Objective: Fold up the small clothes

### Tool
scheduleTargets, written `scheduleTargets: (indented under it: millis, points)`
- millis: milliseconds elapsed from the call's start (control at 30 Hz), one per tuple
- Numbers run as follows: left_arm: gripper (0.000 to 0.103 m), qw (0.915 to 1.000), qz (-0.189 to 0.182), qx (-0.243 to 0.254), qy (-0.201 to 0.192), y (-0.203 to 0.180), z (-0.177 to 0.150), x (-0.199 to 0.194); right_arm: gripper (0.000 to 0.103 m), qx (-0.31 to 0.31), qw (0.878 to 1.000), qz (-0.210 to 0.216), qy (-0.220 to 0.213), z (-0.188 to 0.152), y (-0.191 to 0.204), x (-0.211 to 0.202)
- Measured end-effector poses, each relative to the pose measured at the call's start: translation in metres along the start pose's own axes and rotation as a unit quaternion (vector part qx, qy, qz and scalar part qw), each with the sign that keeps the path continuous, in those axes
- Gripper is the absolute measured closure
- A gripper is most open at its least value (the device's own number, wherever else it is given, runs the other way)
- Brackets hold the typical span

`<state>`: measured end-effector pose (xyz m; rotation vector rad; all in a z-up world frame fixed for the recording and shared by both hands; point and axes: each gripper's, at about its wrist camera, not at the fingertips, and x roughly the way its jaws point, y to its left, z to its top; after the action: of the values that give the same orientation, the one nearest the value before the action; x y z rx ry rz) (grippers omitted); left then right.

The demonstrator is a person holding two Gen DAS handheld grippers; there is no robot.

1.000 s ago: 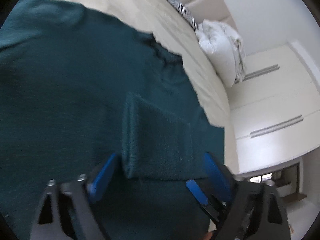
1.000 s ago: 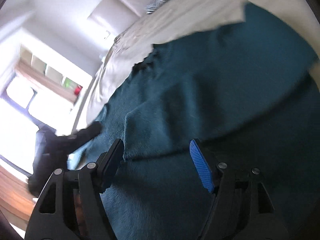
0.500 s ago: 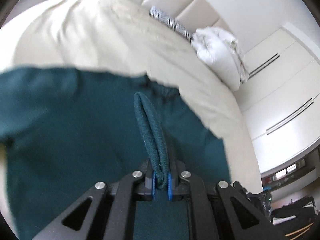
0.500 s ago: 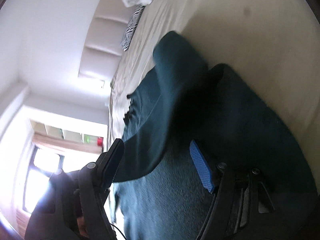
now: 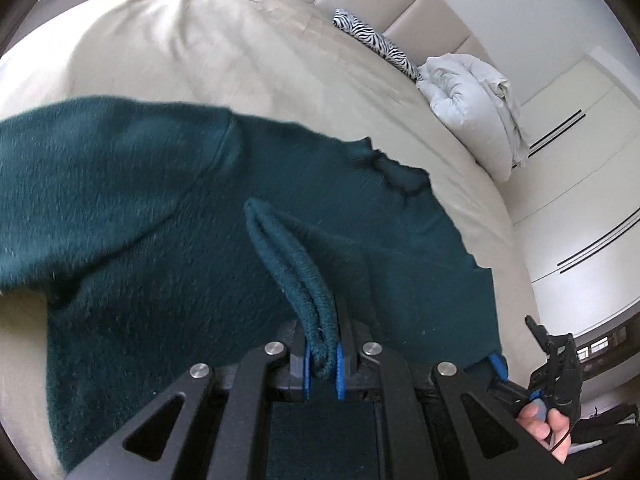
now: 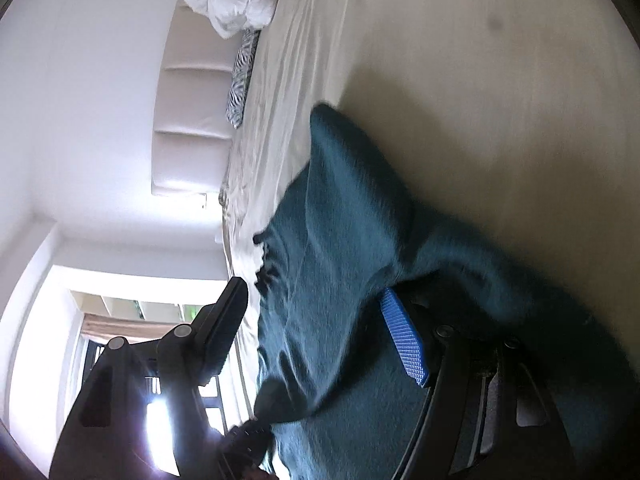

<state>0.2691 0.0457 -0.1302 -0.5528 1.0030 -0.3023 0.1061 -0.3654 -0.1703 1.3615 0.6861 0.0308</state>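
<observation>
Sweater: dark teal, fuzzy knit, spread on beige bed. Left gripper: clenched on its ribbed, doubled-over edge. Right gripper: jaws apart, knit between, not pinched.

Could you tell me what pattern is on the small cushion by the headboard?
The cushion has black-and-white zebra stripes, clearest in the left wrist view.

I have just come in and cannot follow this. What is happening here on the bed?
A person is folding a dark green sweater on a bed, with a gripper in each hand. The left gripper is shut on a ribbed edge of the sweater. The right gripper is open, with sweater cloth between its fingers but not pinched. The fold is not finished.
</observation>
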Motion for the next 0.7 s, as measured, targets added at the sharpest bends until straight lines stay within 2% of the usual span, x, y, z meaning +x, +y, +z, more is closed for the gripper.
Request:
scheduleTargets:
  millis: [100, 200, 300, 400, 567, 667, 700]
  points:
    - [0.094, 0.9999, -0.014, -0.003, -0.007, 0.001, 0.0, -0.001, 0.035, 0.02, 1.0, 0.005, 0.006, 0.006, -0.005, -0.01]
    - [0.094, 0.9997, -0.02, -0.006, -0.012, 0.002, 0.001, -0.003, 0.035, -0.004, 0.998, -0.057, 0.023, -0.005, 0.003, -0.014]
    - [0.094, 0.9997, -0.02, -0.004, -0.013, -0.001, -0.001, -0.004, 0.035, -0.027, 0.997, -0.071, 0.023, -0.009, 0.01, -0.005]
    - [0.094, 0.9997, -0.021, 0.001, -0.014, -0.005, 0.002, -0.005, 0.035, -0.009, 0.999, -0.041, 0.023, 0.0, 0.006, 0.01]
    - [0.094, 0.9996, -0.022, -0.002, -0.02, -0.008, 0.006, -0.005, 0.036, 0.0, 1.0, 0.011, -0.016, 0.022, 0.001, 0.005]
    - [0.093, 0.9994, -0.029, -0.006, -0.02, -0.011, 0.003, -0.001, 0.04, 0.015, 0.998, 0.036, -0.059, 0.028, -0.01, -0.013]
    - [0.093, 0.9995, -0.027, -0.004, -0.017, -0.013, 0.001, 0.003, 0.046, 0.03, 0.996, 0.05, -0.07, 0.029, -0.018, -0.018]
